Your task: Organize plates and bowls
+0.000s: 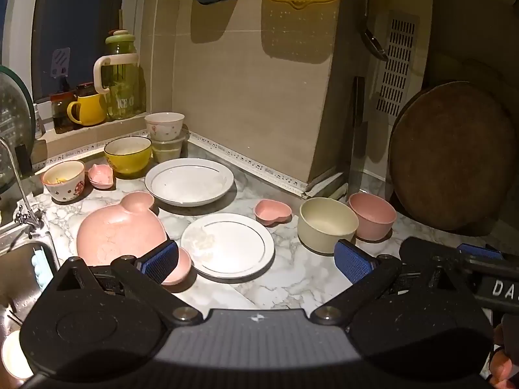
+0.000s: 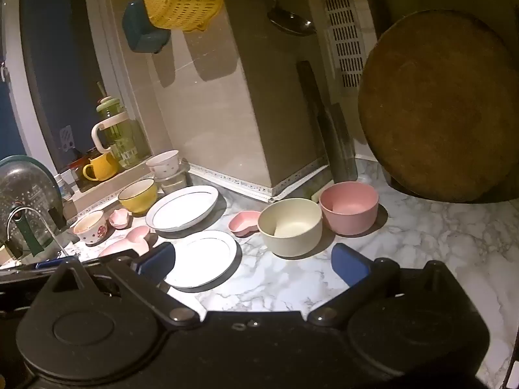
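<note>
I'm facing a tiled corner wall [image 1: 253, 97] rising over the marble counter [image 1: 292, 278], a round wooden board [image 2: 438, 107] leaning right. Plates and bowls are sitting scattered — nearest white plate [image 1: 227, 244], cream bowl [image 2: 290, 225]. My left claw [image 1: 256, 259] and right claw [image 2: 253, 259] are hovering spread, empty.

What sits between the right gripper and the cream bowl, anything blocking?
Nothing visible. The right gripper is open and empty, and only bare marble countertop lies between its fingers and the cream bowl. The pink bowl sits just right of it, the small pink heart dish just left.
</note>
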The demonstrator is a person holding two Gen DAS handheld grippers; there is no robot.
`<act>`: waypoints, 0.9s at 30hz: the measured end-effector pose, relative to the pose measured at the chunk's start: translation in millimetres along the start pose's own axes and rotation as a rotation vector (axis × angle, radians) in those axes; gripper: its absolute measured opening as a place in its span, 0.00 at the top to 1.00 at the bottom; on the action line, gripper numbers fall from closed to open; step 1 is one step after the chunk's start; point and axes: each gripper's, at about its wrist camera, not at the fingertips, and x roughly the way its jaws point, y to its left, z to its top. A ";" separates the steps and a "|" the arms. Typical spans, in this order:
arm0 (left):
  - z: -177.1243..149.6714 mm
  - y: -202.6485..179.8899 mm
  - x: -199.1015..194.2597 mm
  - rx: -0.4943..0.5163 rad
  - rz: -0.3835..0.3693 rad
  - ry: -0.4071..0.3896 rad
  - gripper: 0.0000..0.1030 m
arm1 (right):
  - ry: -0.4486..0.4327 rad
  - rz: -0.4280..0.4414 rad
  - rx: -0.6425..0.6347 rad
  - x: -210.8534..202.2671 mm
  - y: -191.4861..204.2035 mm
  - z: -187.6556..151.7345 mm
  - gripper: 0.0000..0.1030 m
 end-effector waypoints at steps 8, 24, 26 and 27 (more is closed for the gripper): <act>2.7 10.4 9.7 -0.034 0.007 0.047 0.00 | 0.016 -0.003 -0.018 4.9 5.3 2.4 0.01; 4.7 12.2 11.8 -0.051 0.012 0.087 0.00 | 0.060 -0.003 -0.023 13.7 7.7 3.6 0.01; 4.2 12.0 12.2 -0.052 0.011 0.091 0.00 | 0.062 -0.003 -0.022 13.7 7.6 4.1 0.01; 3.5 11.5 12.3 -0.051 0.011 0.093 0.00 | 0.062 -0.004 -0.022 13.7 7.8 3.4 0.01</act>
